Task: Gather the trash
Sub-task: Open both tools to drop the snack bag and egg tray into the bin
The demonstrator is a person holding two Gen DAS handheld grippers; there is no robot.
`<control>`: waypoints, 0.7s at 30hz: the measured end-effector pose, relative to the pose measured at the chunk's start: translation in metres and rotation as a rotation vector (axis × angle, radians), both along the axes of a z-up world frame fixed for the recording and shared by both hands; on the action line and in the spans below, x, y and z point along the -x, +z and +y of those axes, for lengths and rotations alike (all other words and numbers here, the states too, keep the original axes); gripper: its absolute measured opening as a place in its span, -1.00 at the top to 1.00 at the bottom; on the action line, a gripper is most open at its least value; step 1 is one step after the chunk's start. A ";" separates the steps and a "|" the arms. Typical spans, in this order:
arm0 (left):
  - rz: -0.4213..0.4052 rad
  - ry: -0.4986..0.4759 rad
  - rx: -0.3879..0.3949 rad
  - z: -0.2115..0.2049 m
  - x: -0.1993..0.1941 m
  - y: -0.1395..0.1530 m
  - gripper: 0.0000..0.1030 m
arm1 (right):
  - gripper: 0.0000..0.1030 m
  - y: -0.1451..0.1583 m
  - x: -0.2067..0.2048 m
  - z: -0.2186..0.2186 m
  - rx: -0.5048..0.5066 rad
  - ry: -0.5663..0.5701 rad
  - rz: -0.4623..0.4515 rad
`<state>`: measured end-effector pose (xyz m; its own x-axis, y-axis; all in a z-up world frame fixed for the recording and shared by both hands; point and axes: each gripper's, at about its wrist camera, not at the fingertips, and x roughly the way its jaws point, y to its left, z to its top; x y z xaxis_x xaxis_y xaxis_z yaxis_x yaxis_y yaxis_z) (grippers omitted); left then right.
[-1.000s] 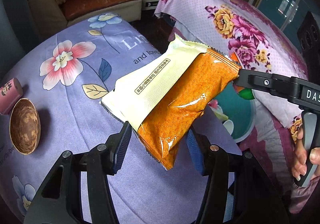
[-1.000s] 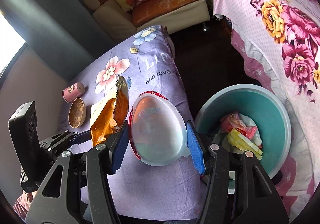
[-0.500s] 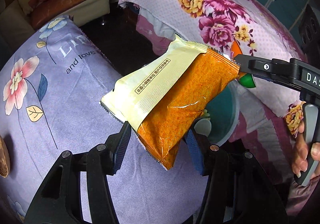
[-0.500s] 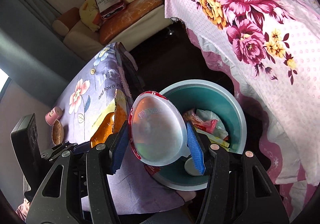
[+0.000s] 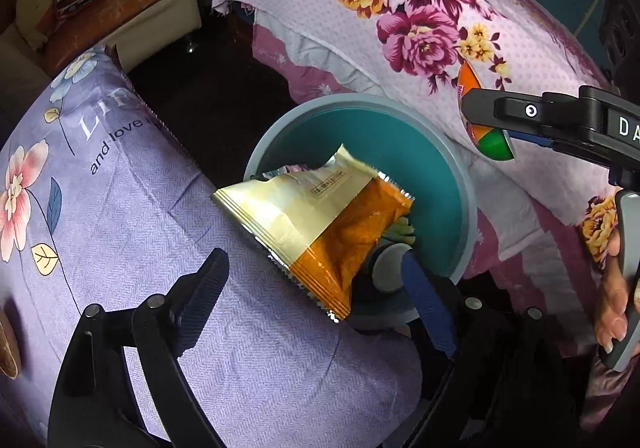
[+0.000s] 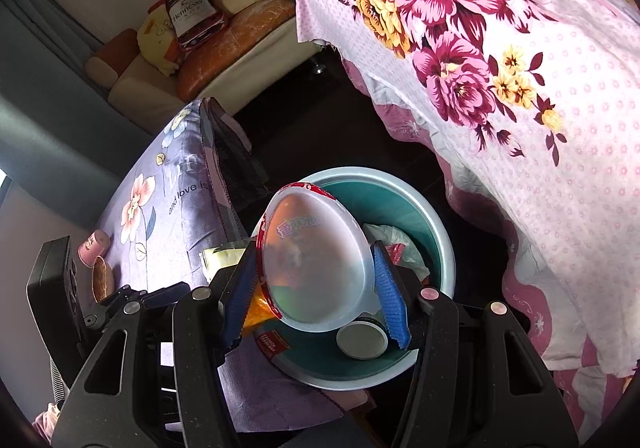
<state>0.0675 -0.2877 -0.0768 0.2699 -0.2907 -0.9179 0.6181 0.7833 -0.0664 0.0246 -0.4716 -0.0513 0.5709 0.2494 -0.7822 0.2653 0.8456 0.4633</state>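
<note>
In the left wrist view my left gripper (image 5: 316,300) is open. The cream and orange snack packet (image 5: 320,224) is free of its fingers, tilted over the near rim of the teal trash bin (image 5: 468,187). My right gripper (image 6: 316,284) is shut on a clear plastic bowl (image 6: 316,264) with a red rim, held over the same bin (image 6: 444,244). The bowl also shows in the left wrist view (image 5: 486,135), above the bin's far side. The bin holds a white bag (image 6: 396,244), a round lid (image 6: 362,340) and wrappers.
A lilac floral tablecloth (image 5: 100,207) covers the table left of the bin. A pink floral cover (image 6: 540,107) drapes furniture to the right. A pink cup (image 6: 94,248) and a brown bowl (image 6: 102,280) stand on the table. A sofa (image 6: 224,47) is beyond.
My left gripper swung right to the bin, opened and let go of the snack packet, which now drops toward the bin. My right gripper carried the plastic bowl over the bin.
</note>
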 end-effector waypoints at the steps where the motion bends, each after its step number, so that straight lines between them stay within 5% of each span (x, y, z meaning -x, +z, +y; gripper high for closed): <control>1: 0.000 0.002 0.001 0.000 0.000 0.000 -0.78 | -0.03 -0.001 0.000 0.000 0.000 0.001 0.003; 21: 0.034 0.086 0.045 0.033 -0.007 0.005 -0.79 | -0.05 -0.015 -0.017 0.029 0.032 0.036 0.086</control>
